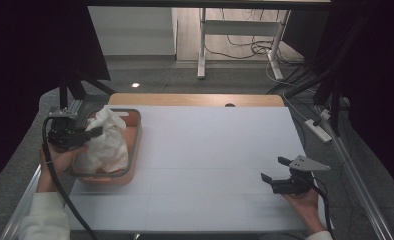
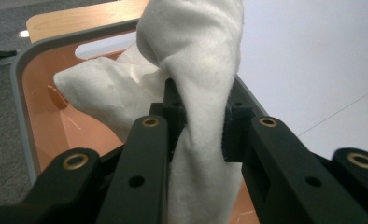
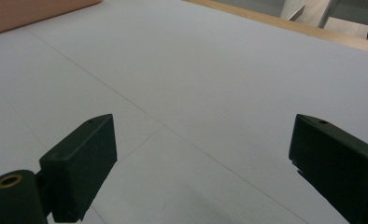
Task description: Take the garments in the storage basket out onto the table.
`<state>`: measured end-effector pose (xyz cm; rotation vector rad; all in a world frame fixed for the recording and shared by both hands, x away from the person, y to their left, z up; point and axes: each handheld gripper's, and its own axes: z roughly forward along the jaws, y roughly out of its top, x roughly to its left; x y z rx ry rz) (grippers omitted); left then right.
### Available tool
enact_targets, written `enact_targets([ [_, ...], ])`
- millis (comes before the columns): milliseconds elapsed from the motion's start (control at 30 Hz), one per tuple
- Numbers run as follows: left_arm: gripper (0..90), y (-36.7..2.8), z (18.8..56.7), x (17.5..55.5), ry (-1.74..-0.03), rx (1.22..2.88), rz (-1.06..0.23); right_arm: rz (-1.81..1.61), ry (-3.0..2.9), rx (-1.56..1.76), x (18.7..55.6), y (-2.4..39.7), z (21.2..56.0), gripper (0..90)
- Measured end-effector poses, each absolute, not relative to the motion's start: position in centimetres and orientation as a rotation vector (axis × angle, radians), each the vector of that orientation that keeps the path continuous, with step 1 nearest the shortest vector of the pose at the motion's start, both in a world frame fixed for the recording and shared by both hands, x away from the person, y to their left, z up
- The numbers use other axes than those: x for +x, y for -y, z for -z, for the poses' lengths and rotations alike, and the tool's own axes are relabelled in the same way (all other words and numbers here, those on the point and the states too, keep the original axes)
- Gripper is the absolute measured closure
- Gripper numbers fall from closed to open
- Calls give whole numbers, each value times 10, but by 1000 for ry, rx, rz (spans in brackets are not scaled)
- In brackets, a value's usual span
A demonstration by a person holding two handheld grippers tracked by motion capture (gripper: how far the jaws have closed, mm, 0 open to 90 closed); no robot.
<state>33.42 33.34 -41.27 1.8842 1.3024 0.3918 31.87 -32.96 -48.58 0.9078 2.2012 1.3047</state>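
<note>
Left gripper (image 1: 87, 135): black 2-jaw tool at the left edge of the table, over the basket; jaws pinched on a fold of cloth, pads pressing it from both sides.
Left gripper close-up: in the left gripper view the gripper (image 2: 204, 128) has the cloth bunched between its 2 pads, fabric running up above them and down below them.
Held thing: white soft crumpled cloth (image 1: 105, 142); upper part lifted and peaked above the basket rim, lower part hanging into the basket.
Cloth detail: one loose corner (image 2: 86, 88) spreads toward the basket's far wall; whether it rests on the floor of the basket, cannot tell.
Container: orange plastic basket with a grey rim (image 1: 135, 145), rounded corners, sits on the left part of the table, near its left edge.
Basket in close-up: grey rim (image 2: 18, 88) and orange inside wall visible behind the cloth, slot handle in the far wall.
Right gripper (image 1: 274, 170): black 2-jaw tool with a grey 3-cornered plate, low over the front right of the table, well apart from the basket.
Right jaws: spread wide, nothing between them; right gripper view (image 3: 203, 154) has bare tabletop between the 2 pads.
Surface: white flat table top (image 1: 210, 150), wooden strip along its far edge.
Hands: left hand (image 1: 60, 157) under its gripper, right hand (image 1: 305, 202) under its gripper, pale sleeves at the bottom edge.
</note>
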Motion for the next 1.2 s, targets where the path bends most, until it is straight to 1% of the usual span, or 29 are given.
enact_targets([
  [733, 760, -341, 404, 326, -1270, 1753, -439, -1293, -2207, 905, 319, 329, 486, 77],
  [1200, 760, -345, 399, 321, -1263, 1704, -467, -1299, -2203, 908, 319, 330, 486, 77],
])
